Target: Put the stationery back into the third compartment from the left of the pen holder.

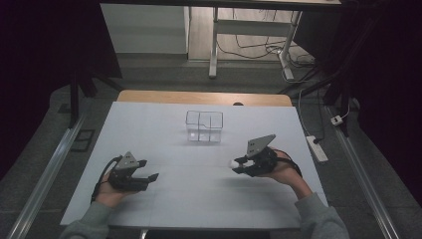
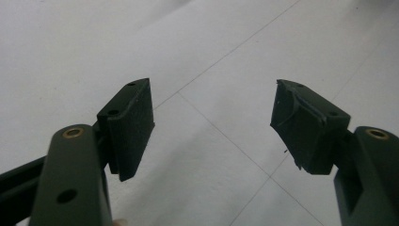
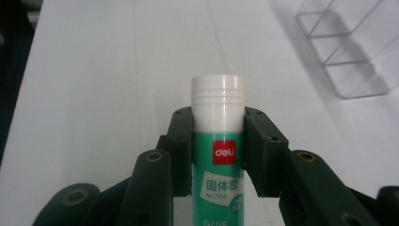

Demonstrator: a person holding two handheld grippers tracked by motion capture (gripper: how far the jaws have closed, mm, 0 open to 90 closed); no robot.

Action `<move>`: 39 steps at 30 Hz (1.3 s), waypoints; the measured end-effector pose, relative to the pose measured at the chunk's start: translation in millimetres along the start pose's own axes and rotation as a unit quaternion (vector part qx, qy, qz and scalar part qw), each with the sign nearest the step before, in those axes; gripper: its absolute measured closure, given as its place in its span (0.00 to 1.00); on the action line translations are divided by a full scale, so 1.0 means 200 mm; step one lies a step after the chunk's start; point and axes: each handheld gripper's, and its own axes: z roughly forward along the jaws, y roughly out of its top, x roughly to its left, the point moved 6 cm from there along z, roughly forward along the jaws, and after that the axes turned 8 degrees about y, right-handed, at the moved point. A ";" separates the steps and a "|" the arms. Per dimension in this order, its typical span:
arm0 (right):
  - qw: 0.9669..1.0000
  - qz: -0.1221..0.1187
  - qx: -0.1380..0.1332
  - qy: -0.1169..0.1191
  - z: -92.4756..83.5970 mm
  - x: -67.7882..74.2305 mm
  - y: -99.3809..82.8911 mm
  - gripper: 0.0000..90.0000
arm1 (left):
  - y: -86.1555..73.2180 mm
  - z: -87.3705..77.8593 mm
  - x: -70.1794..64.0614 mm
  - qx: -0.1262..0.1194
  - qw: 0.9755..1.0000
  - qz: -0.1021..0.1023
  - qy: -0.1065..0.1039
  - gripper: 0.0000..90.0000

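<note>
Held a glue stick point(image 3: 217, 141) clamped in the right gripper point(image 1: 239, 165), white cap clear of the pads, above the white table point(image 1: 164, 129). Left open room toward the clear divided box point(image 1: 204, 126). Kept the left gripper point(image 1: 149, 175) spread, empty, near the front edge.

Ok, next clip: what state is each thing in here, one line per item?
Glue stick: capped, clamped between the jaws, lifted off the table.
Right gripper: shut on the glue stick.
Left gripper: open, nothing between the jaws, over the table.
Clear organizer: upright, its compartments look empty.
</note>
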 end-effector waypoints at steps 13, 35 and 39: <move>0.993 0.065 -0.088 -0.051 -0.09 -0.07 0.03 0.72 | 0.00 0.00 0.00 0.000 1.000 -0.002 -0.001 0.33; 0.966 0.107 -0.183 -0.151 -0.22 -0.13 0.08 0.72 | 0.00 0.00 0.01 -0.002 1.000 -0.006 0.000 0.33; 0.962 0.111 -0.194 -0.159 -0.23 -0.14 0.10 0.72 | 0.00 0.00 0.01 -0.003 1.000 -0.006 0.000 0.33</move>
